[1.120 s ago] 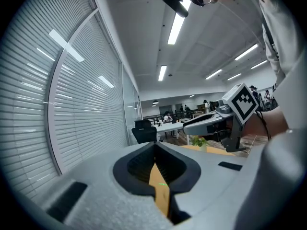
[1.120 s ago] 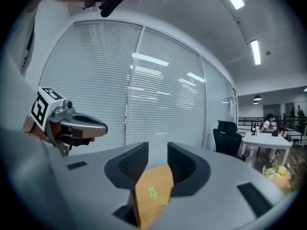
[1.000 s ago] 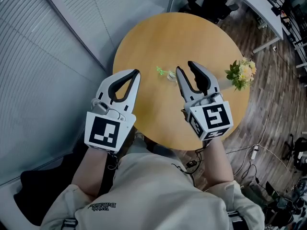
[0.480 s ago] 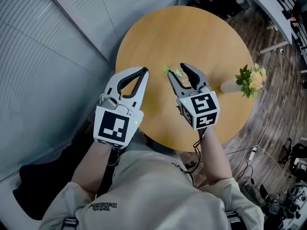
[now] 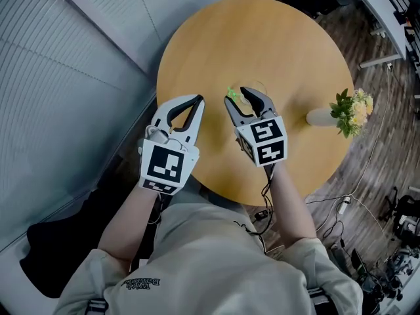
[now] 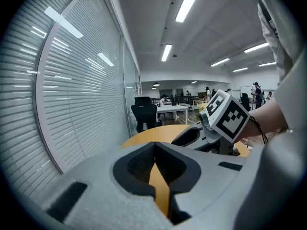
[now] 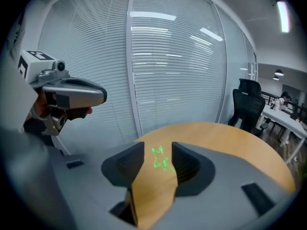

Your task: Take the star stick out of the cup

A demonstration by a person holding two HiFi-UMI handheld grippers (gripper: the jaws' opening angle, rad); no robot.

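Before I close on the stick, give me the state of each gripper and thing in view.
left gripper: shut, empty.
right gripper: jaws opening, pressing on nothing.
star stick: green star between the right gripper's jaws, ungripped.
vase of flowers: standing on the table, away from both grippers.

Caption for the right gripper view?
Right gripper, jaws opening; green star stick showing between them, not gripped, above the table.

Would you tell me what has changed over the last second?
The right gripper moved forward to the star stick, its jaws opening; the star stick now stands between them, not gripped. The left gripper stayed shut beside it, and the flowers stayed put.
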